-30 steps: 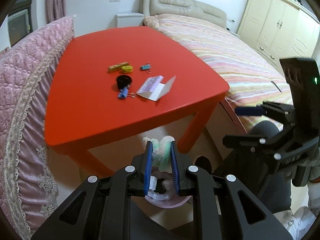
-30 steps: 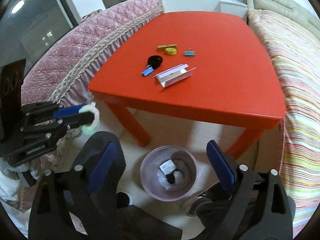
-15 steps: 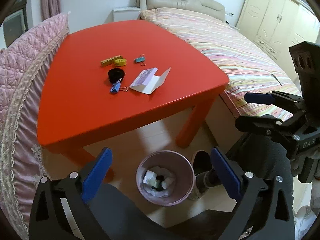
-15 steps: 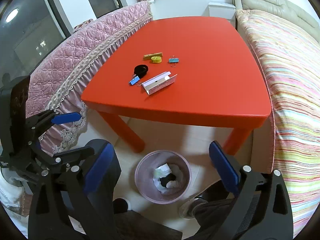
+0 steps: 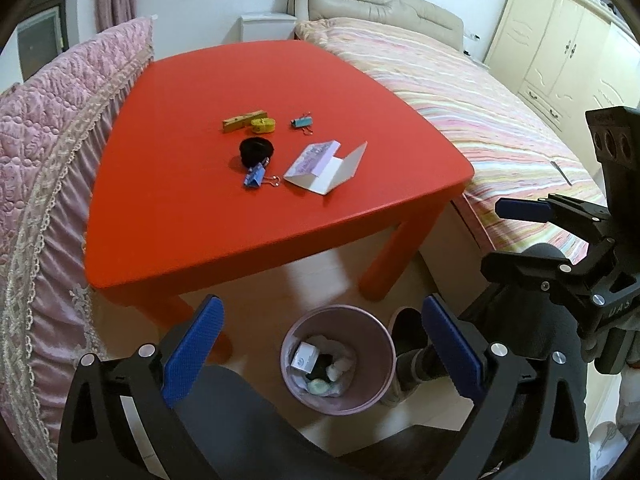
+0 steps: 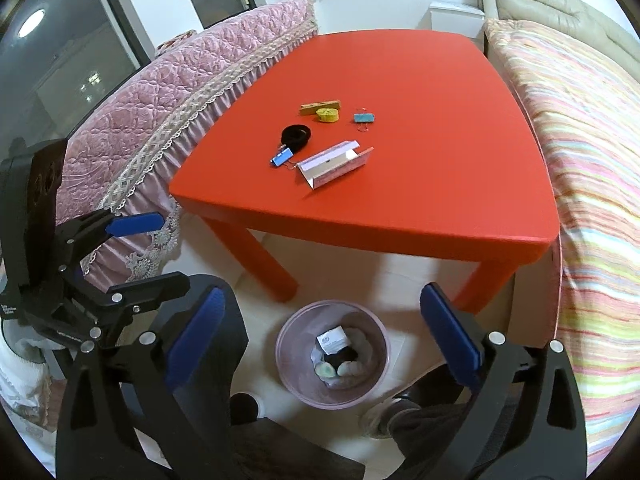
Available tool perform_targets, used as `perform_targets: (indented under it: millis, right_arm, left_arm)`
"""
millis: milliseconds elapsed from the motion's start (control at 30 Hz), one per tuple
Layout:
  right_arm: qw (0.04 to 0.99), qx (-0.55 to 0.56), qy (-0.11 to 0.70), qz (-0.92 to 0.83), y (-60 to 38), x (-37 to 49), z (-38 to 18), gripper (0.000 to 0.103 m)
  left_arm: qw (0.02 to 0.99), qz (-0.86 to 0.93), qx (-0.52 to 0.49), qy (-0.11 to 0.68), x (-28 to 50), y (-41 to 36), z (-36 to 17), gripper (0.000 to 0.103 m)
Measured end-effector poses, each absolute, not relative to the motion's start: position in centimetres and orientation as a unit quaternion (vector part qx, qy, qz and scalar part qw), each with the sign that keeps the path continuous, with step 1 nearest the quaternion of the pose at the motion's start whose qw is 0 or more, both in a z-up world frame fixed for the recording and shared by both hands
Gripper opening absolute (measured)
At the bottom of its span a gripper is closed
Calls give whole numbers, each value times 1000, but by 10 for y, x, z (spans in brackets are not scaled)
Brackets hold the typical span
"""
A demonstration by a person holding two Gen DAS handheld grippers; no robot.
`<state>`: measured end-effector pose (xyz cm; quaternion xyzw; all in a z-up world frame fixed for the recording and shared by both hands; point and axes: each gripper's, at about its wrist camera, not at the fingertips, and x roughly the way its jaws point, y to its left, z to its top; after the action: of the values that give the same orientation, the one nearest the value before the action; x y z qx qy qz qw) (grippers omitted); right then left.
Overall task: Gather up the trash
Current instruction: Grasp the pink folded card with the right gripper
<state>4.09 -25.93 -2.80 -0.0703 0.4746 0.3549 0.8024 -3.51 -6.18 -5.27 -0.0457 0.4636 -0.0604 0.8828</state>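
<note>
A pink bin (image 5: pixel 340 408) stands on the floor in front of the red table (image 5: pixel 168 216). It holds a small white box (image 5: pixel 306 358), crumpled tissue and a pale green wad (image 5: pixel 320 388). My left gripper (image 5: pixel 320 308) hangs above the bin, open, with nothing between its blue pads. My right gripper (image 6: pixel 322 294) is also over the bin (image 6: pixel 288 360), open and empty. Each gripper shows in the other's view: the right gripper (image 5: pixel 500 236) at the right edge, the left gripper (image 6: pixel 160 252) at the left edge. An opened purple and white carton (image 5: pixel 324 166) lies on the table.
The table also bears a black hair band (image 5: pixel 256 150), two binder clips (image 5: pixel 256 176), a yellow tape roll (image 5: pixel 262 125) and a wooden peg (image 5: pixel 244 120). A pink quilted sofa (image 5: pixel 48 160) flanks the left, a striped bed (image 5: pixel 480 112) the right. A person's feet (image 5: pixel 408 332) stand by the bin.
My left gripper was shut on a pale green and white wad over the bin. It has opened wide, and the wad now lies in the bin. The right gripper stays open.
</note>
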Motion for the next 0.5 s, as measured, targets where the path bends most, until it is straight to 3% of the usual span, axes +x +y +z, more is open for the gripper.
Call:
perform_targets:
  millis: [500]
  right_arm:
    - [781, -168, 449, 400, -212, 103, -16, 97]
  left_arm:
    - [889, -54, -58, 451, -35, -51, -43, 95]
